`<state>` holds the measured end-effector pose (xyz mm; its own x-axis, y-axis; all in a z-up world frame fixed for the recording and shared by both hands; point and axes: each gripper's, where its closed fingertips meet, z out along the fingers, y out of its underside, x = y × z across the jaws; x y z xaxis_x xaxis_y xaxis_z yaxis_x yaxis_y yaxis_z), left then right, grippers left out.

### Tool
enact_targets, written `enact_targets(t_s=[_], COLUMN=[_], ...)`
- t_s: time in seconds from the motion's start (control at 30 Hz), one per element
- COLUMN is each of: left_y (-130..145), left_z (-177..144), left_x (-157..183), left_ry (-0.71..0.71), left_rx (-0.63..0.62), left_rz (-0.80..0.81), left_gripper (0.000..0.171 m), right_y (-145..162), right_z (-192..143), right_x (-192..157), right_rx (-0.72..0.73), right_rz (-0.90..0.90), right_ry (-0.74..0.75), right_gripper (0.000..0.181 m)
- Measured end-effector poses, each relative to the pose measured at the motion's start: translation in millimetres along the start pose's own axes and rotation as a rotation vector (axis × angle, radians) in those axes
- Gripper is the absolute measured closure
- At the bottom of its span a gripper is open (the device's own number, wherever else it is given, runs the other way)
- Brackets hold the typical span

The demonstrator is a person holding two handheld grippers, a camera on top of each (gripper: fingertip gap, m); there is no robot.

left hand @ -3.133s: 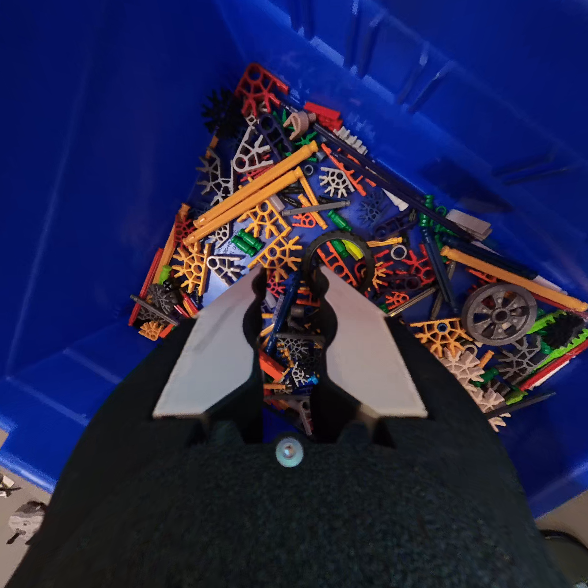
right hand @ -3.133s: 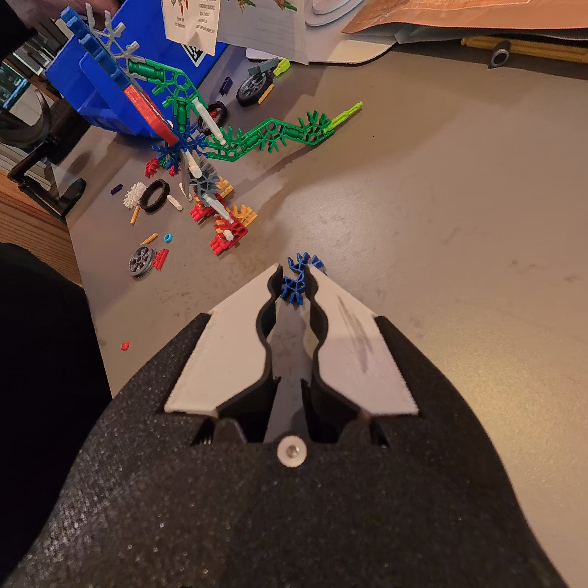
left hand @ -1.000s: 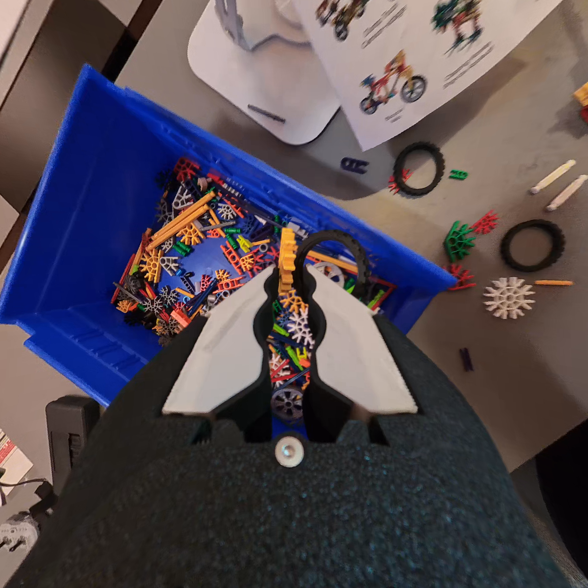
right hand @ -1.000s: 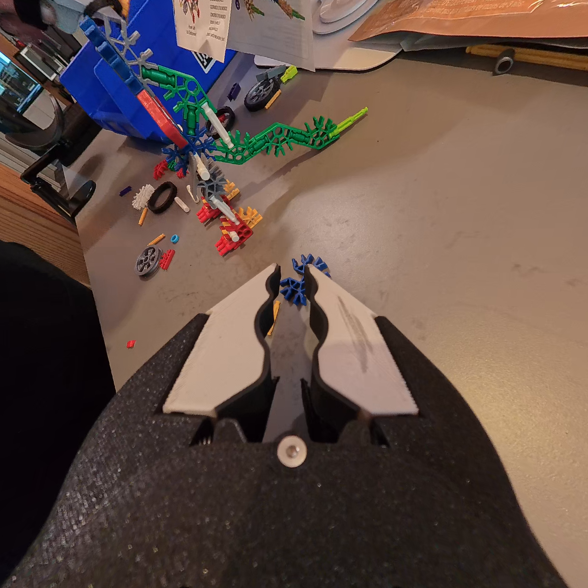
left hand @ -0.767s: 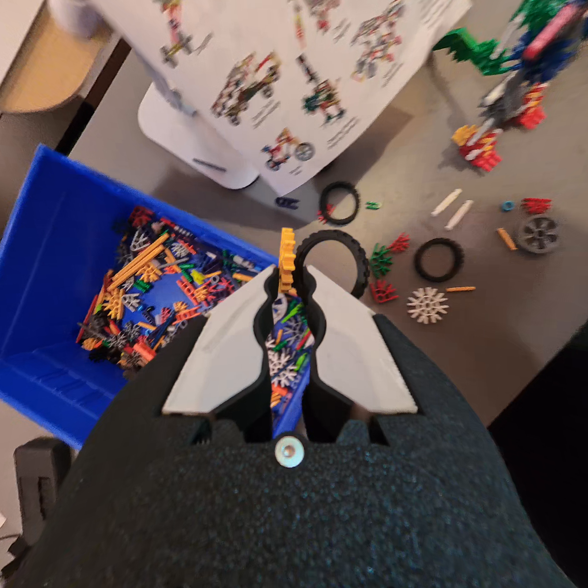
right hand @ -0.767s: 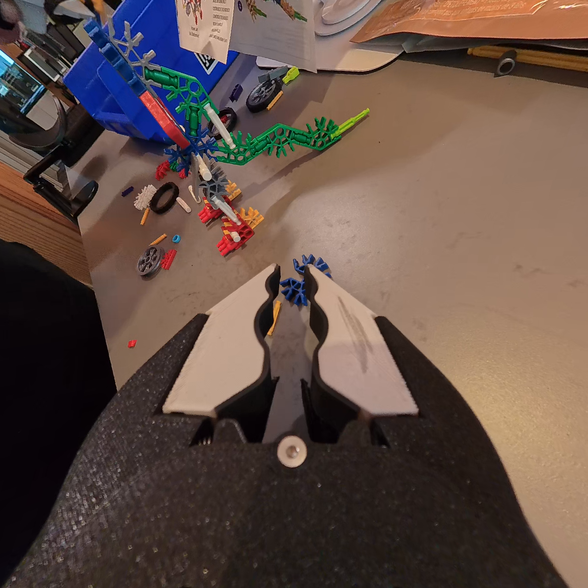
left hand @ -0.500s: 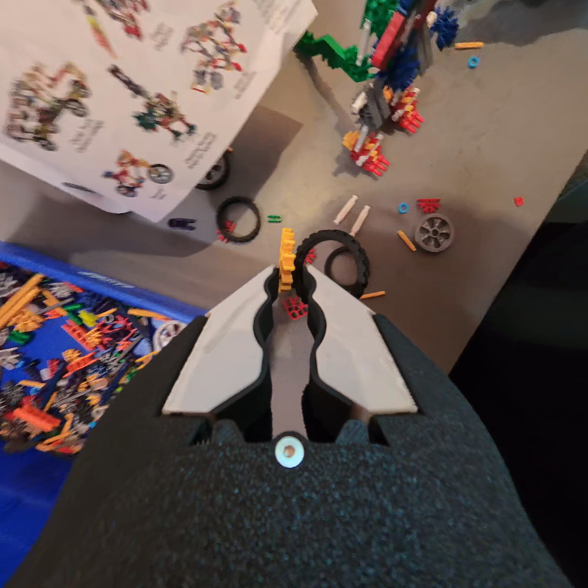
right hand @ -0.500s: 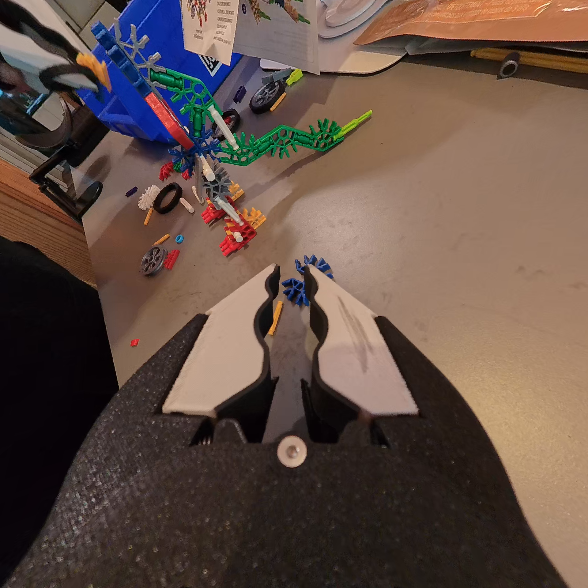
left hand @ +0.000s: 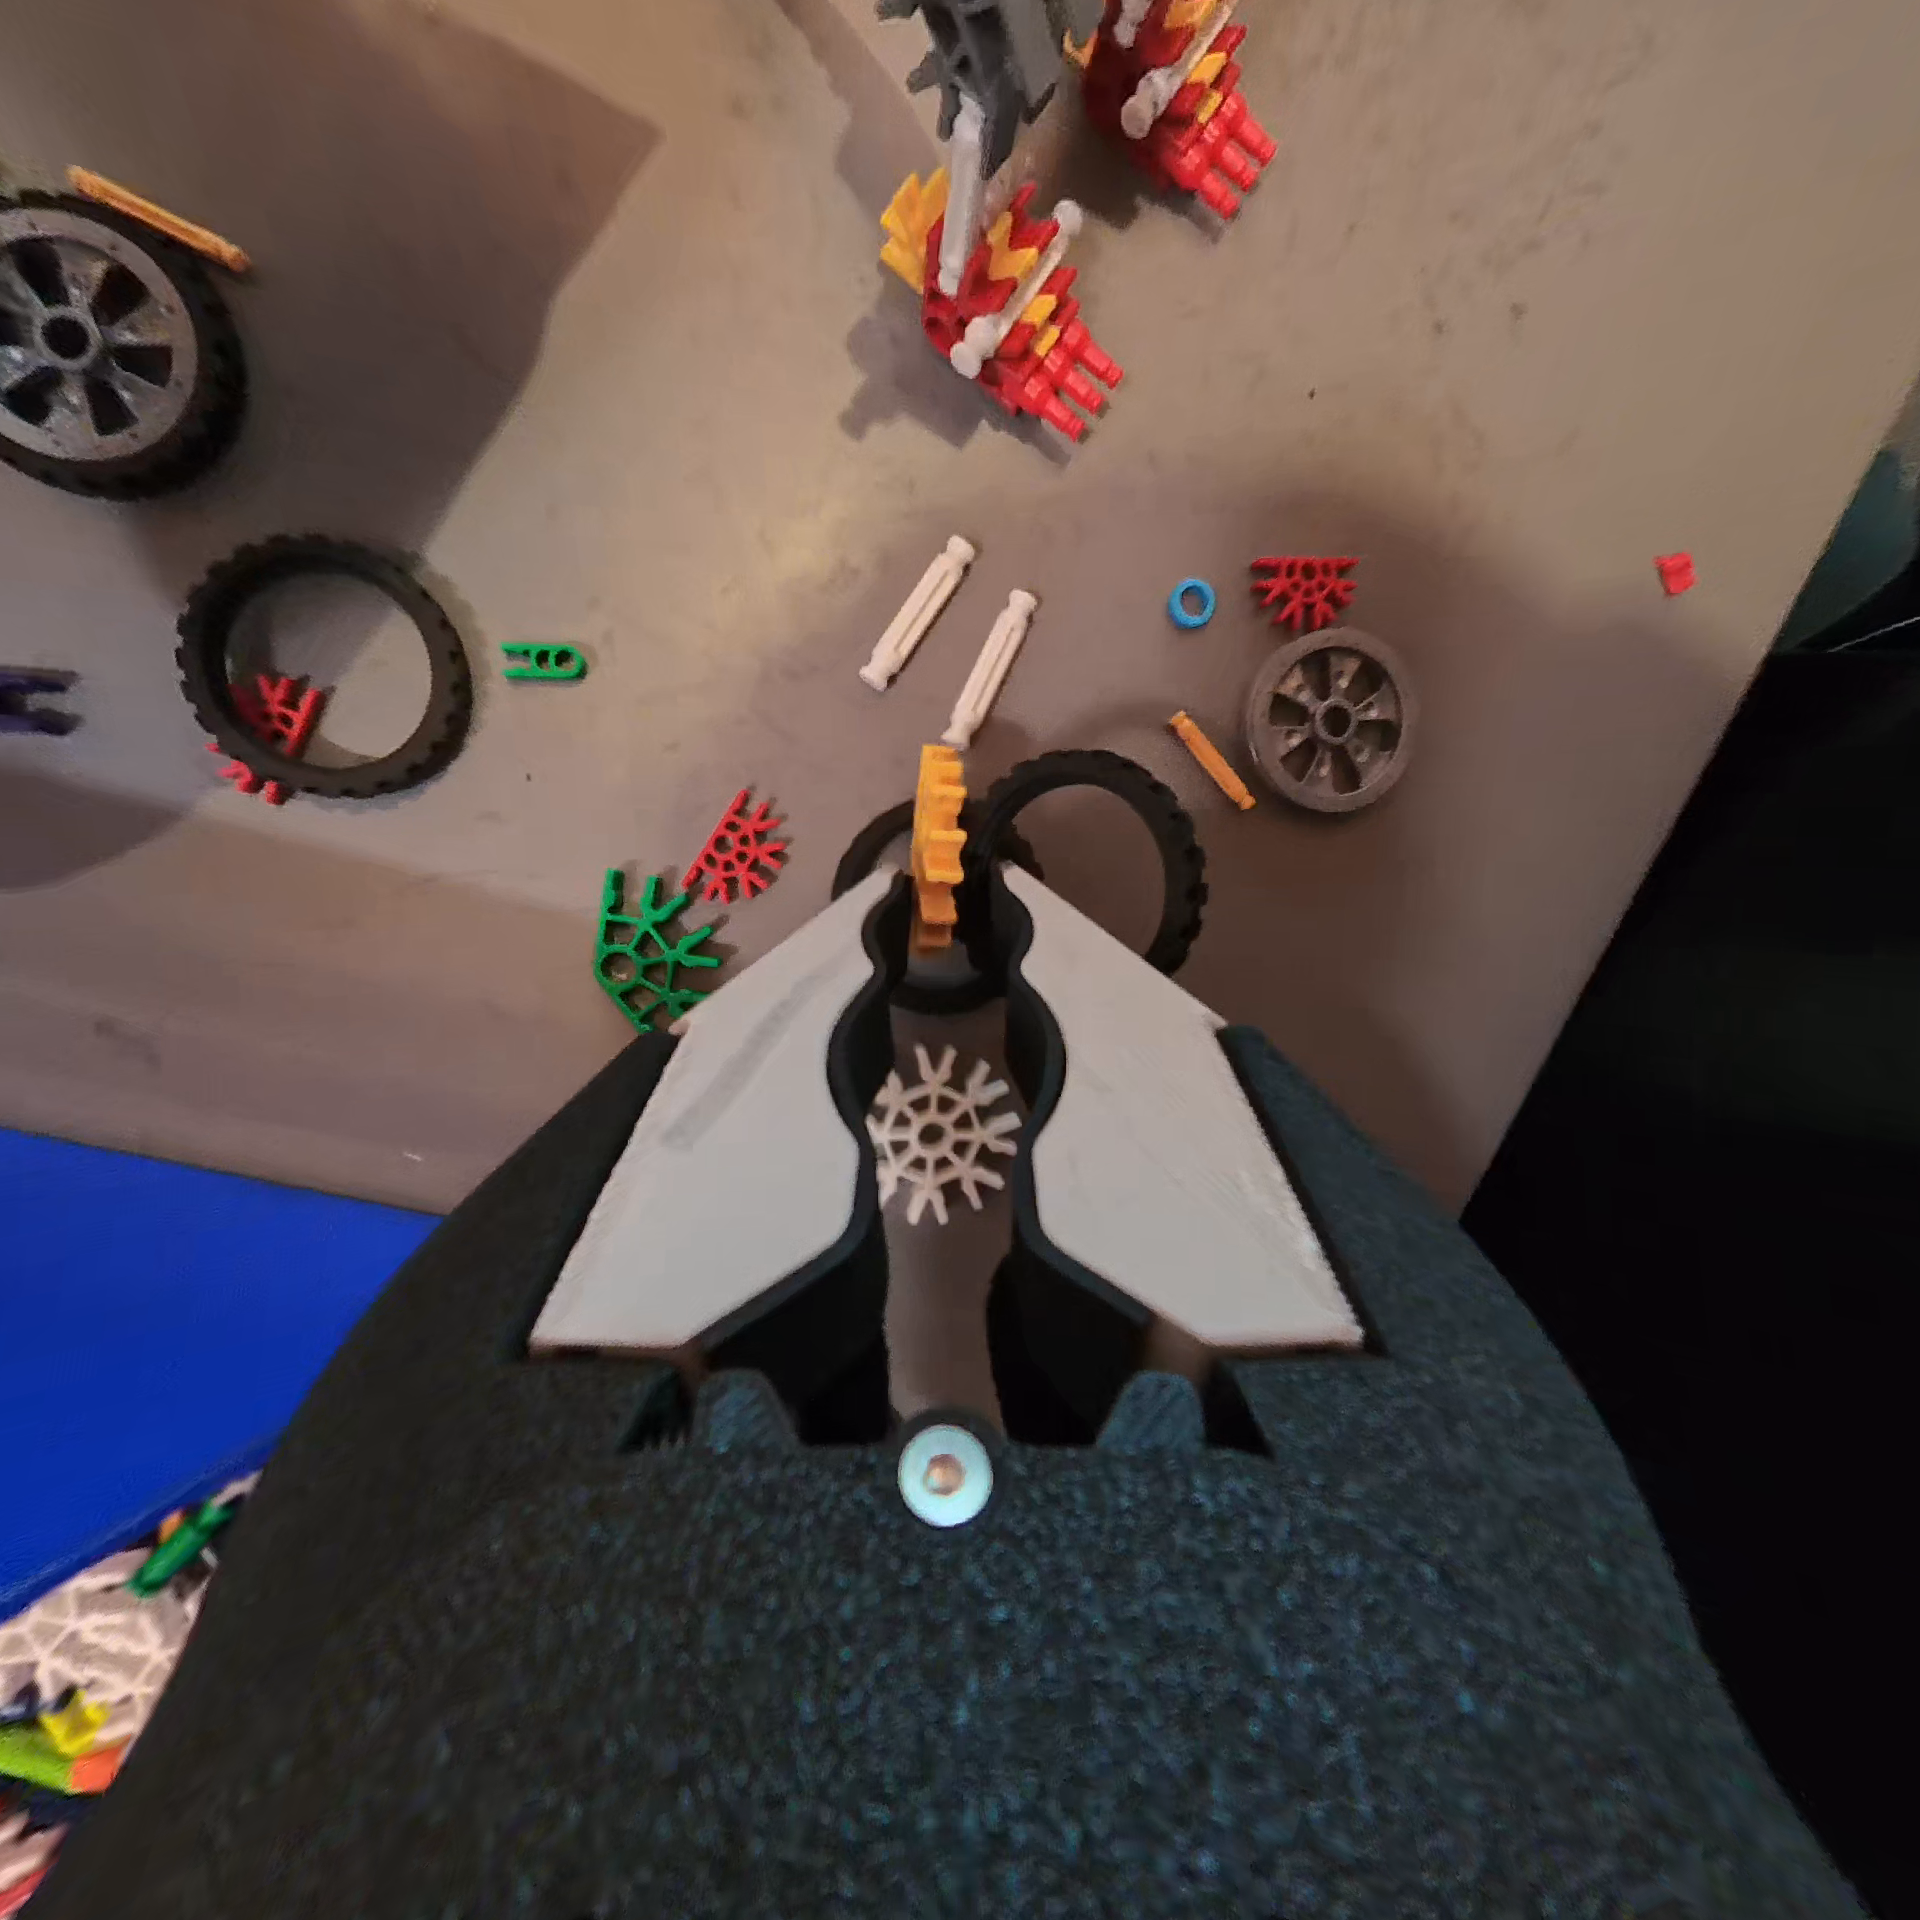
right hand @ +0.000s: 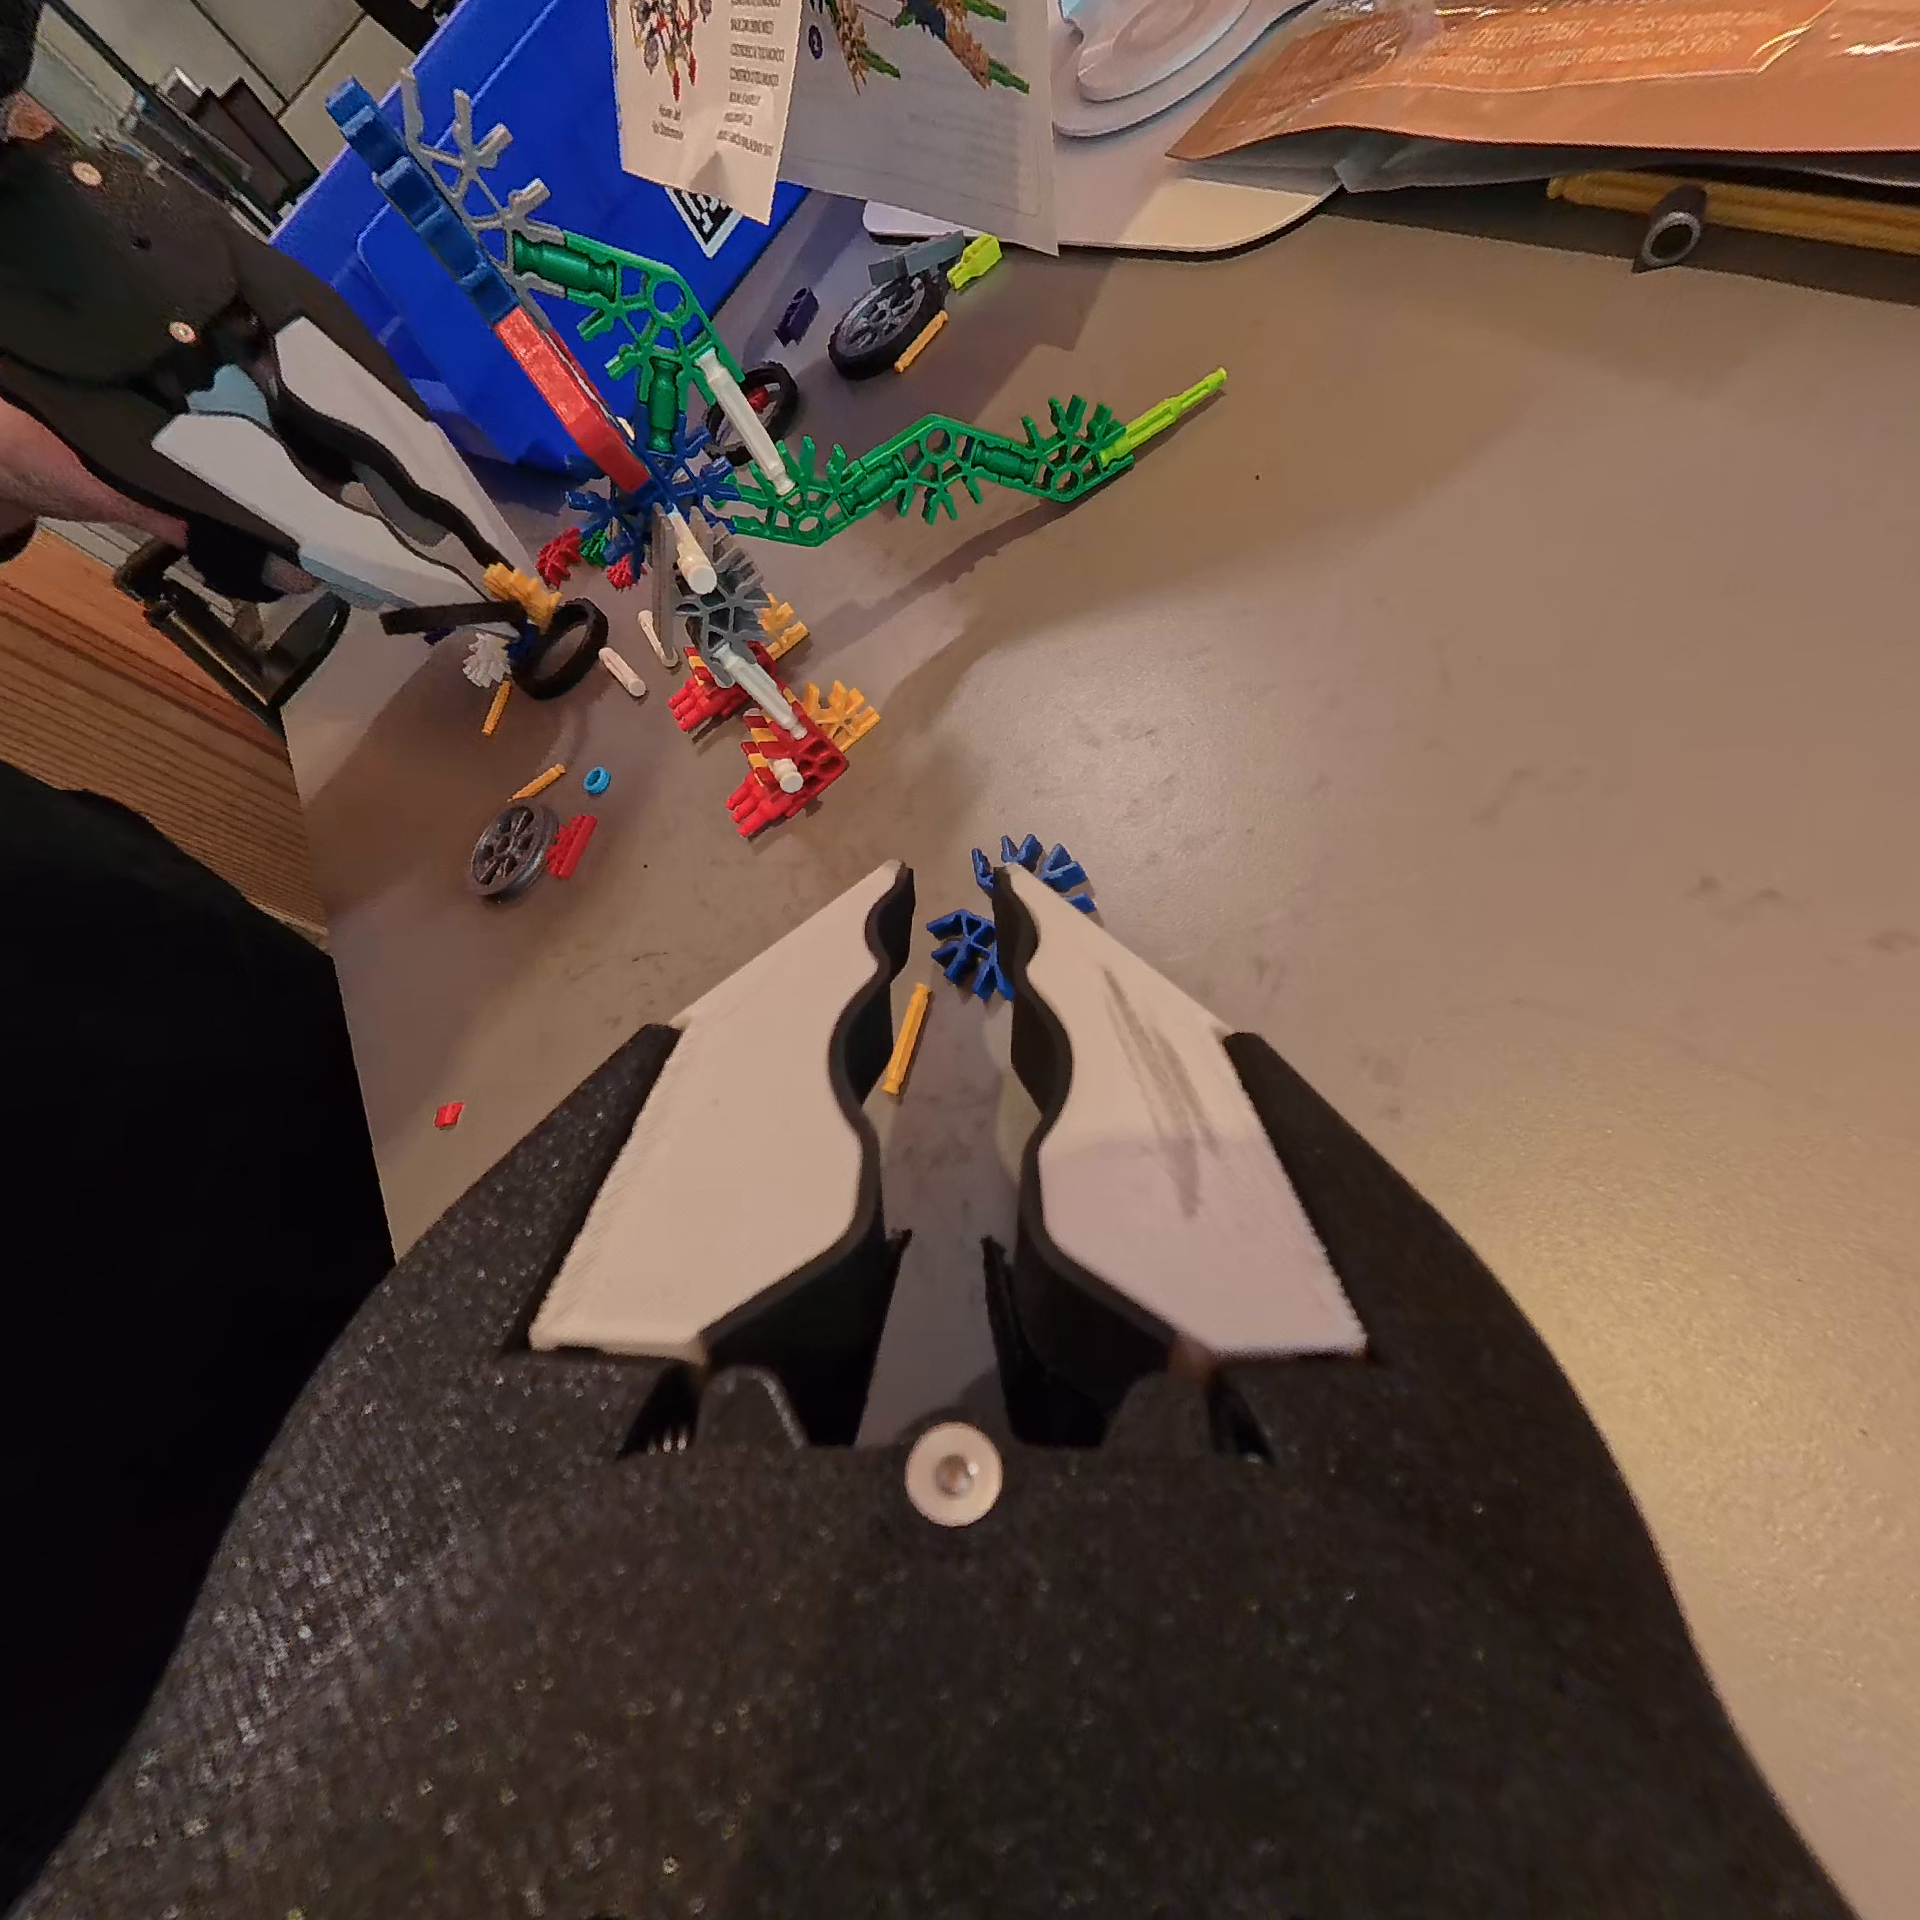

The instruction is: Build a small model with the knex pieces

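Observation:
My left gripper [left hand: 951, 883] is shut on an orange connector [left hand: 938, 831] and a black tyre [left hand: 1179, 862], both sticking out past its tips. It hovers low over the grey table, above a second tyre [left hand: 862, 852] and a white snowflake connector [left hand: 940, 1132]. It also shows at the left of the right wrist view [right hand: 499, 613]. My right gripper [right hand: 953, 883] is narrowly open and empty, just above the table. Two blue connectors [right hand: 966, 951] lie under its tips and a short orange rod [right hand: 904, 1039] lies between its fingers.
A green, blue and red model [right hand: 883, 478] stands mid-table, its red-yellow feet [left hand: 1018, 312] ahead of my left gripper. Around lie a loose tyre [left hand: 322, 665], two wheels [left hand: 94, 343] [left hand: 1330, 722] and white rods [left hand: 920, 613]. The blue bin [left hand: 156, 1299] is at left; the table edge [left hand: 1621, 883] runs at right. Across from one pair of fingers to the other is roughly 25 cm.
My left gripper closed on the orange connector and tyre in the bin, lifted them out, swung right and dropped low over the loose parts. My right gripper barely moved.

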<state>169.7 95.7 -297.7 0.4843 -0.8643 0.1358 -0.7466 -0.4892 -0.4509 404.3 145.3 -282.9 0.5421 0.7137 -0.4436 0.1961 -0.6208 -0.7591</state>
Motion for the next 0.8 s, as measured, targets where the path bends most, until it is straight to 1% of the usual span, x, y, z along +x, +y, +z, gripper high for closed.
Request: enact_targets(t_s=[0.07,0.2,0.37,0.47,0.67,0.8], left_y=[-2,-2,-1,0,-8,-17], left_z=[2,5,10,11,-3,-22], left_x=[1,-10,-13,-10,-11,-10], left_ry=[-0.02,-0.13,-0.197,-0.2,-0.208,-0.204], left_rx=[0.005,0.001,-0.006,-0.006,0.048,0.113], left_rz=[0.024,0.086,0.136,0.152,0.15,0.142], left_gripper=[0.16,0.159,0.154,0.149,0.139,0.137], right_y=[0,0,1,0,0,0], right_z=[0,0,0,0,0,0], right_x=[0,0,0,0,0,0], right_rx=[-0.001,-0.004,-0.006,-0.005,-0.004,-0.005], right_rz=[0.0,0.001,0.001,0.001,0.0,0.0], right_ry=[-0.001,-0.004,-0.005,-0.004,-0.003,-0.002], right_gripper=[0.166,0.166,0.166,0.166,0.166,0.166])
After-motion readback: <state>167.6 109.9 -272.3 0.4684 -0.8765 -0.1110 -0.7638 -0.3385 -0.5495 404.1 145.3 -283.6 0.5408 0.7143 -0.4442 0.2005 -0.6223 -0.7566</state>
